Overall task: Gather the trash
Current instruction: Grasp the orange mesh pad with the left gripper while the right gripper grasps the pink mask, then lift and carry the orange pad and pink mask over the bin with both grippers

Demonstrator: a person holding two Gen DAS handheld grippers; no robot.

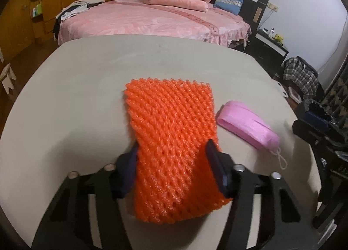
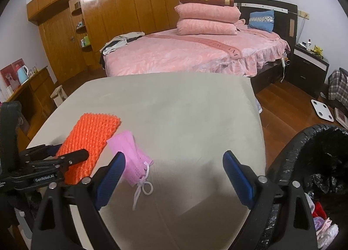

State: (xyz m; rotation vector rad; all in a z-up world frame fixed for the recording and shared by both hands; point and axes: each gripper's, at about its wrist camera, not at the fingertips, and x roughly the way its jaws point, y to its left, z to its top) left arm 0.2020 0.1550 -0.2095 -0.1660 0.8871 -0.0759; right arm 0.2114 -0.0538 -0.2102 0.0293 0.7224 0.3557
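An orange foam net (image 1: 171, 119) lies flat on the grey table (image 1: 87, 88). My left gripper (image 1: 173, 142) is shut on its near half, with a dark pad pressing each long side. A pink foam net (image 1: 248, 123) with a white string lies just right of it. In the right wrist view the orange net (image 2: 91, 139) and the left gripper (image 2: 72, 149) are at the left. The pink net (image 2: 132, 160) lies beside the left finger of my right gripper (image 2: 174, 163), which stands open over bare table with nothing between its blue pads.
A bin lined with a black bag (image 2: 304, 139) stands off the table's right edge, with colourful scraps inside. Beyond the table (image 2: 184, 102) are a pink bed (image 2: 184, 54), a wooden wardrobe (image 2: 121, 4) and a dark nightstand (image 2: 308, 65).
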